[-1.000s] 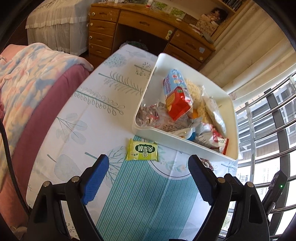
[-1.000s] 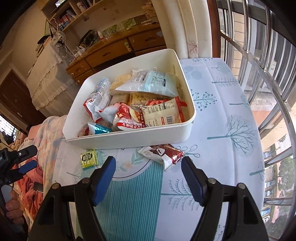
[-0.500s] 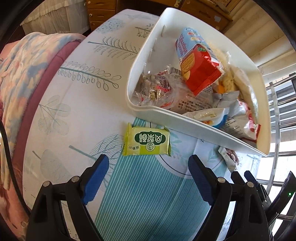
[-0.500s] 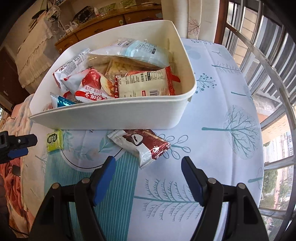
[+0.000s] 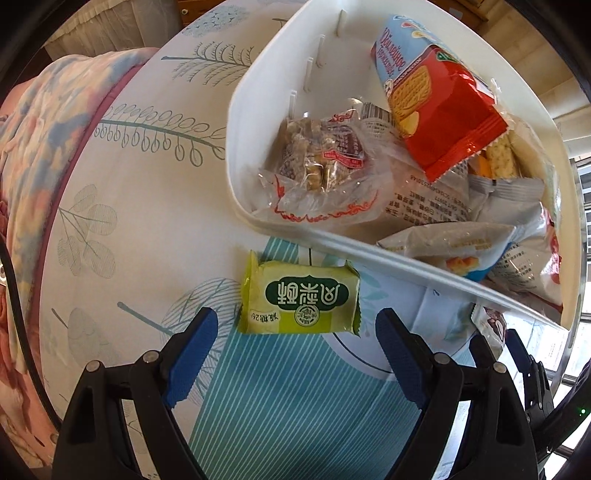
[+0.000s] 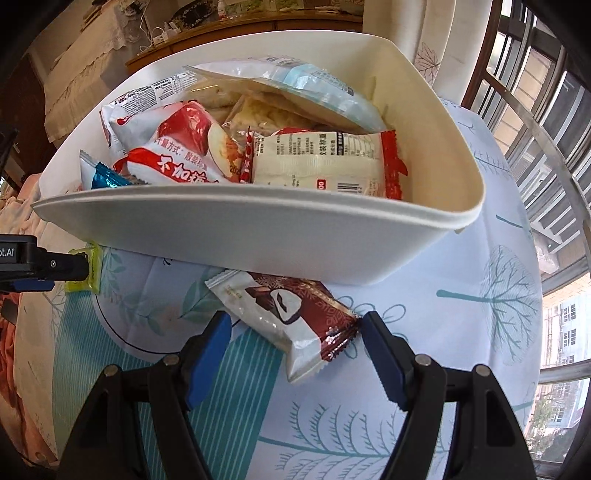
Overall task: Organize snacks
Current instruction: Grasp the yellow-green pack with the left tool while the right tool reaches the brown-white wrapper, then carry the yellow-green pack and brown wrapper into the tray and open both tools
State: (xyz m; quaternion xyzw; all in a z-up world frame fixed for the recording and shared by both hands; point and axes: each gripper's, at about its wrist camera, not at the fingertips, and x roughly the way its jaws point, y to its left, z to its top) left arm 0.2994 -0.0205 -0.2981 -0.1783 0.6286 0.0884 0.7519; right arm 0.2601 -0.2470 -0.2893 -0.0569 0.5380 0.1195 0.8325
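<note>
A yellow-green snack packet (image 5: 299, 298) lies on the tablecloth just in front of a white bin (image 5: 406, 258) full of snack packs. My left gripper (image 5: 297, 325) is open, its blue fingers either side of the packet's near edge. A brown and white snack packet (image 6: 291, 321) lies on the cloth in front of the white bin (image 6: 258, 236). My right gripper (image 6: 295, 328) is open, its fingers flanking that packet's near end. The left gripper's tip (image 6: 55, 266) and the green packet (image 6: 86, 269) show at the left of the right wrist view.
The table carries a leaf-print cloth (image 5: 140, 206). A bed with a pink and blue blanket (image 5: 33, 147) lies to the left. A wooden desk (image 6: 240, 22) stands behind the bin. Window railings (image 6: 546, 122) run along the right.
Both grippers moved forward and down toward the table. The green packet now sits between the left fingers and the brown packet between the right fingers. Both stay open.
</note>
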